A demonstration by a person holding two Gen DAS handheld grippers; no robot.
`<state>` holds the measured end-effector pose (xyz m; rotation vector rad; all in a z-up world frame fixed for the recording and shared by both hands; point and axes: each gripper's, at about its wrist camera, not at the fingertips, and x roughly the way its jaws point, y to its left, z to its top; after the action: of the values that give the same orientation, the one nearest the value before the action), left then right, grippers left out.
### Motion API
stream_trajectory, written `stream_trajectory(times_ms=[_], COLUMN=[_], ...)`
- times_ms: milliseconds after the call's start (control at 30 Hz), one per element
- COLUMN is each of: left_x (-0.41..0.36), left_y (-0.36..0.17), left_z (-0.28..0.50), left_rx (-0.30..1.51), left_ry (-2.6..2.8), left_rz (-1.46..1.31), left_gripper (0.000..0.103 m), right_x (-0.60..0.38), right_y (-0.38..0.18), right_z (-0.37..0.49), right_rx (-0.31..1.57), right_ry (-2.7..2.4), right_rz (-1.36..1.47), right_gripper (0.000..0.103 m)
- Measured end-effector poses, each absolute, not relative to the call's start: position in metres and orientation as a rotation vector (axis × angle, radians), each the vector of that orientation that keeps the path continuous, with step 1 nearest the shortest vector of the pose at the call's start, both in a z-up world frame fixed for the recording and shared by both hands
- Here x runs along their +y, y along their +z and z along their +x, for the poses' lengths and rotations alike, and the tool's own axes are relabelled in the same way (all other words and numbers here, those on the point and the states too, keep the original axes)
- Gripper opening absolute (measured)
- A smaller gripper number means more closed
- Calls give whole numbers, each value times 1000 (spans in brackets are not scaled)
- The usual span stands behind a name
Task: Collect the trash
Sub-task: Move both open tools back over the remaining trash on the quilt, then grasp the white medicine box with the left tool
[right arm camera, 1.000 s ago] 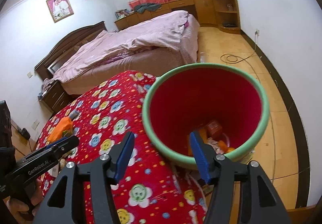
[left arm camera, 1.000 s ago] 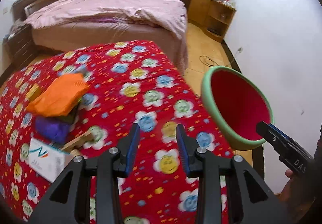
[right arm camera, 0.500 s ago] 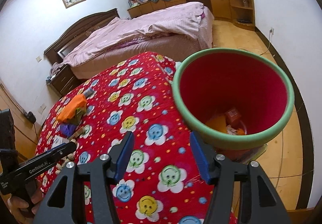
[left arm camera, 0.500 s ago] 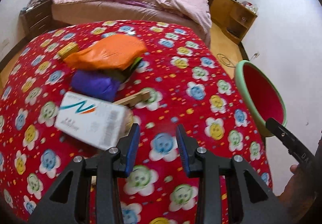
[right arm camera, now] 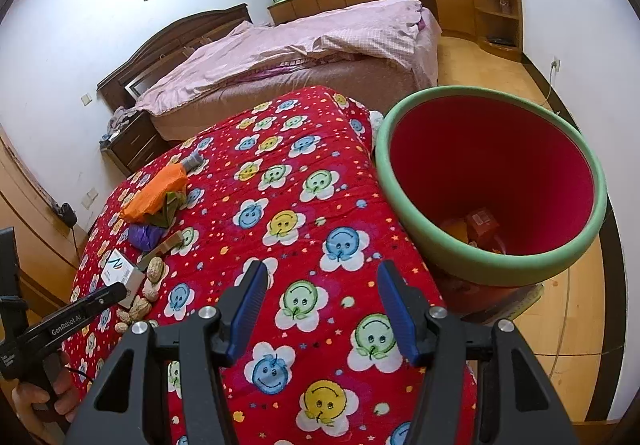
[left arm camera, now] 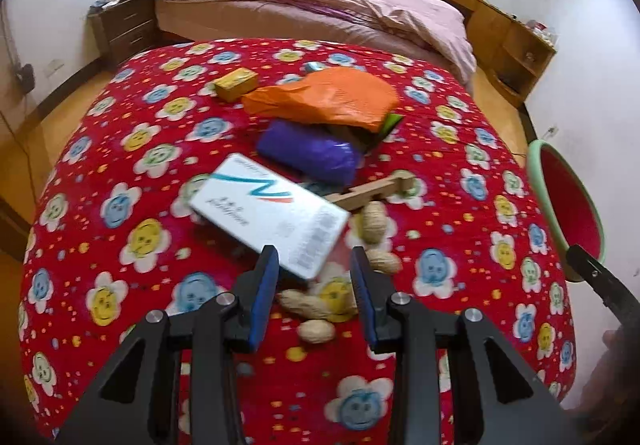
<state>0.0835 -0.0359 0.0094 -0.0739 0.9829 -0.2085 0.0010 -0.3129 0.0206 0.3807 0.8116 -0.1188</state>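
Over the red flowered bench, empty half-open left tongs approach the white cardboard box; next, pinch its near corner. Right tongs gape empty.

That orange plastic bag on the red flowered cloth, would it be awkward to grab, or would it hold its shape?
The orange bag looks thin and crumpled, so it would probably sag and fold when pinched rather than keep its shape. It seems light for its size. It is draped over the purple bundle and a green scrap, so lifting it might drag or shift those.
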Motion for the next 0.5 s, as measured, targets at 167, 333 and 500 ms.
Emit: stream_trajectory(times_ms=[167,333,500], left_x=[-16,-8,-10], left_y=[9,11,6], left_z=[86,94,107], left_rx=[981,995,1008], left_ry=[-156,-158,-142], left_rz=[-98,-167,-223], left_gripper=[37,37,55], right_x=[-310,-305,-303], right_y=[18,17,16], right_z=[4,7,7], right_rx=[820,826,829], right_ry=[-105,-90,-85], right_rz=[384,380,374], right_gripper=[60,60,60])
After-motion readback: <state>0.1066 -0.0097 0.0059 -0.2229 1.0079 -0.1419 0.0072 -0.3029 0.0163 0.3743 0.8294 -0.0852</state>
